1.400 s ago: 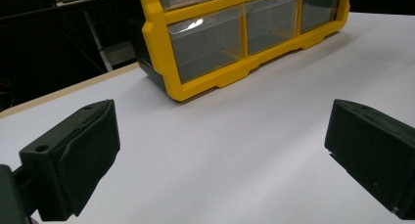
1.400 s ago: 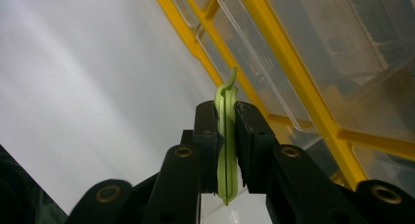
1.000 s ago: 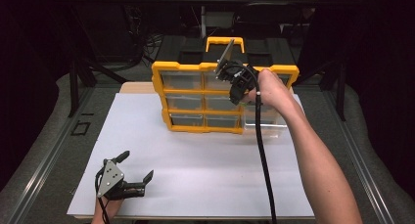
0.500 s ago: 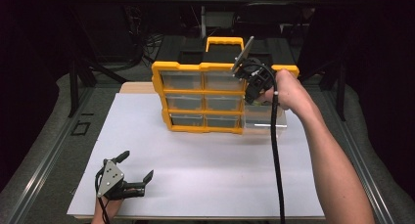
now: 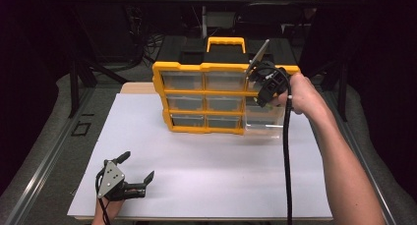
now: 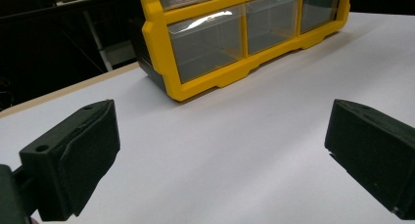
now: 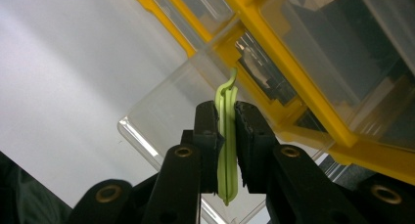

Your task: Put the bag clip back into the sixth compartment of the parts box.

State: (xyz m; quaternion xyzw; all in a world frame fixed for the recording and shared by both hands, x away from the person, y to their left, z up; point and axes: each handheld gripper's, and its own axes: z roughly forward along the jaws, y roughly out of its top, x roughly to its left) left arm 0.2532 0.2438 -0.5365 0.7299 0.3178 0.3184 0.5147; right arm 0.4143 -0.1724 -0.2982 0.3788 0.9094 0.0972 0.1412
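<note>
My right gripper (image 7: 226, 136) clamps a thin green plastic clip (image 7: 226, 150) above the pulled-out clear drawer (image 7: 161, 111) of the yellow organizer (image 5: 206, 68); my left gripper (image 6: 220, 155) rests with jaws wide apart.

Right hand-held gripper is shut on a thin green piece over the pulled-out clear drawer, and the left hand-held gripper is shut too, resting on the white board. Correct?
Not quite. The left hand-held gripper is open, jaws wide apart with nothing between them, as the left gripper view shows. The rest holds: the right hand-held gripper is shut on the green piece over the clear drawer.
</note>
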